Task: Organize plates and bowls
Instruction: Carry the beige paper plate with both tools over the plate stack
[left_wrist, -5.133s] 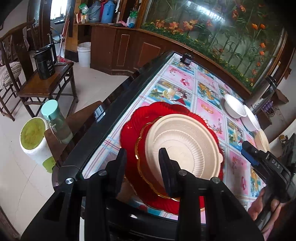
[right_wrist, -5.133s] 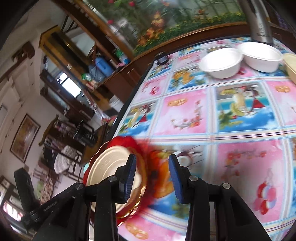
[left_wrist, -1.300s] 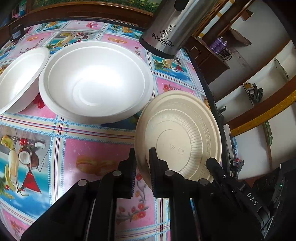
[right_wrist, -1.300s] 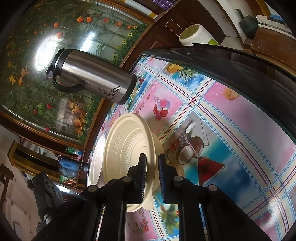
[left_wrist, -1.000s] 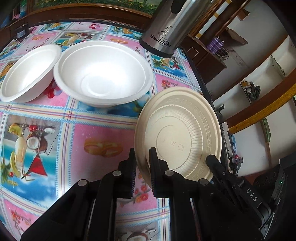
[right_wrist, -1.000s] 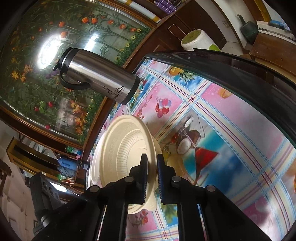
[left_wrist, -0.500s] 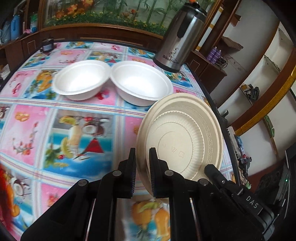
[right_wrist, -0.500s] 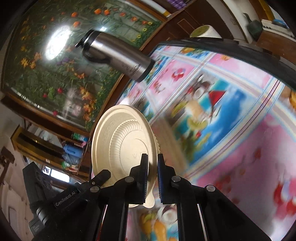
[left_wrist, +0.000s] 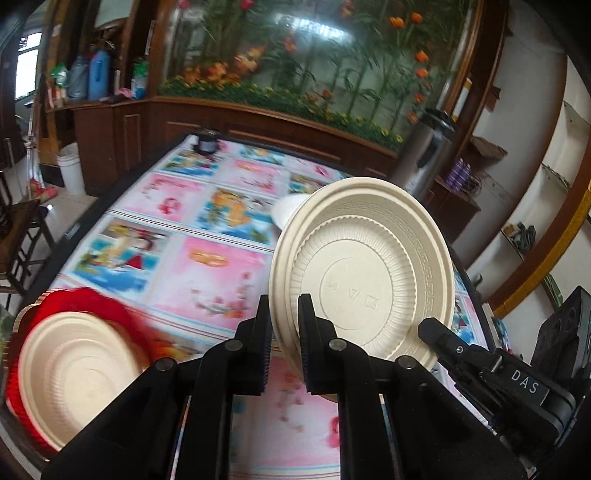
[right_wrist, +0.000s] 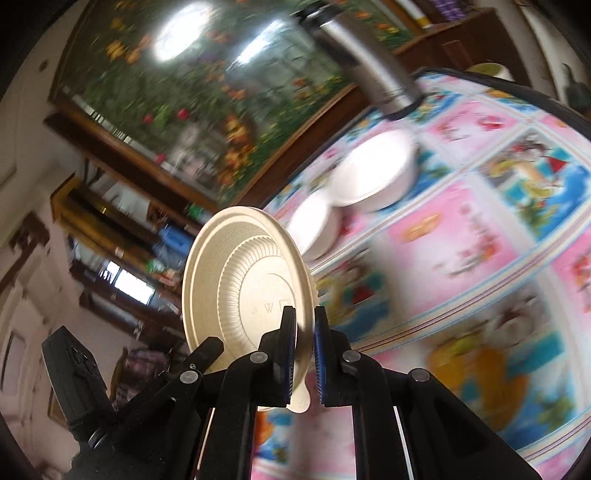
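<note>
Nearest the cameras, both grippers share one load. The left gripper (left_wrist: 283, 334) has its fingers (left_wrist: 309, 343) clamped on the near rim of the beige plate (left_wrist: 364, 273), and the right gripper (right_wrist: 303, 360) pinches the opposite rim of the same plate (right_wrist: 236, 291), with the rim's small tab showing below its fingers (right_wrist: 289, 354). The plate looks to be two nested together, which may be why a grip on each side is used: a thin, wide disc held at one edge would likely sag or slip apart. It is held tilted on edge, clear of the tabletop (left_wrist: 207, 280), with its ribbed underside facing the left camera, and touches nothing else.

At the near left corner of the tabletop lies a red tray (left_wrist: 79, 301) with another beige plate (left_wrist: 74, 373) resting in it. Judging by the match, that is where the carried plate belongs, to stack like with like.

Farther off, toward the far right edge, two white bowls (right_wrist: 373, 177) sit touching each other, with a steel flask (right_wrist: 369, 66) just behind them. They are probably left for a later step.
</note>
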